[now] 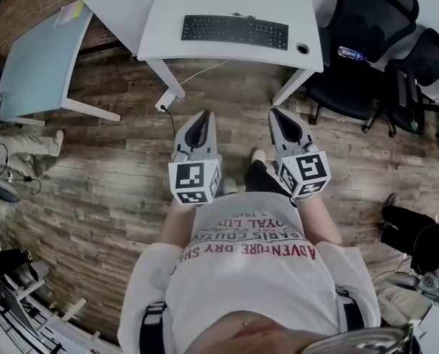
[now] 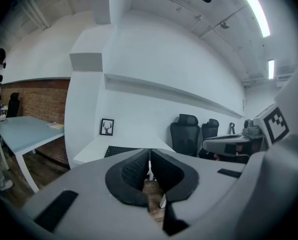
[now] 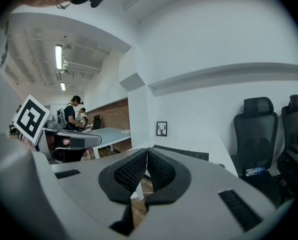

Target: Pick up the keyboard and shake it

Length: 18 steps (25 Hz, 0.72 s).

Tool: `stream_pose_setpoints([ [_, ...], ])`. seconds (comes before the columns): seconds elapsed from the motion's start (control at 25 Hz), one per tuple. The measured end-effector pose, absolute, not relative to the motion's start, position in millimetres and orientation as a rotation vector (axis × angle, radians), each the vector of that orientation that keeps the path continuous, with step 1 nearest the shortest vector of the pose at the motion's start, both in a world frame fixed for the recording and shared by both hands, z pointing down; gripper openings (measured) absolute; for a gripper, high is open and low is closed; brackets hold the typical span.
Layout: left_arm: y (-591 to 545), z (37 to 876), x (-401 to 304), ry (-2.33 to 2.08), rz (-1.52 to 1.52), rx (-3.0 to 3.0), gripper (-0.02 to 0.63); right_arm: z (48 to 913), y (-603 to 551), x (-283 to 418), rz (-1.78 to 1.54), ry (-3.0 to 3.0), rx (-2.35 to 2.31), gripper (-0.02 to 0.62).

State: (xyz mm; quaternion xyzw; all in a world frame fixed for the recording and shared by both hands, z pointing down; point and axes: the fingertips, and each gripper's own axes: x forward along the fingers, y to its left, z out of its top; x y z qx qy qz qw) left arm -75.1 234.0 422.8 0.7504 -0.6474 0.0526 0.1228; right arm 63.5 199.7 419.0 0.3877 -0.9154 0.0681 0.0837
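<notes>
A black keyboard [image 1: 234, 30] lies flat on a white desk [image 1: 167, 21] ahead of me, near the desk's front edge. It also shows as a dark strip in the left gripper view, keyboard [image 2: 119, 151], and in the right gripper view, keyboard [image 3: 184, 154]. My left gripper [image 1: 201, 116] and right gripper [image 1: 277, 113] are held side by side over the wooden floor, well short of the desk, both pointing at it. Each one is shut with nothing between its jaws.
Two black office chairs [image 1: 367, 43] stand right of the desk, a water bottle [image 1: 351, 53] on one seat. A pale blue table [image 1: 35, 65] stands at the left. A cable [image 1: 193, 76] hangs from the desk to the floor. A small framed picture [image 2: 107, 126] leans against the wall.
</notes>
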Motion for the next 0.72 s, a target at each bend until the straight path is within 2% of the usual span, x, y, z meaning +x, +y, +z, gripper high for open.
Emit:
stream_pose_setpoints([
  [0.24,167.8,453.1,-96.5,-1.905,0.175,2.129,0.032,443.5,126.5,50.8,0.299,-2.741,1.134,0.025],
  [0.72,-50.4,475.8,-124.9,-1.928,0.213,1.988,0.032,461.8,-89.0,18.7,0.306,-2.745,0.969,0.025],
])
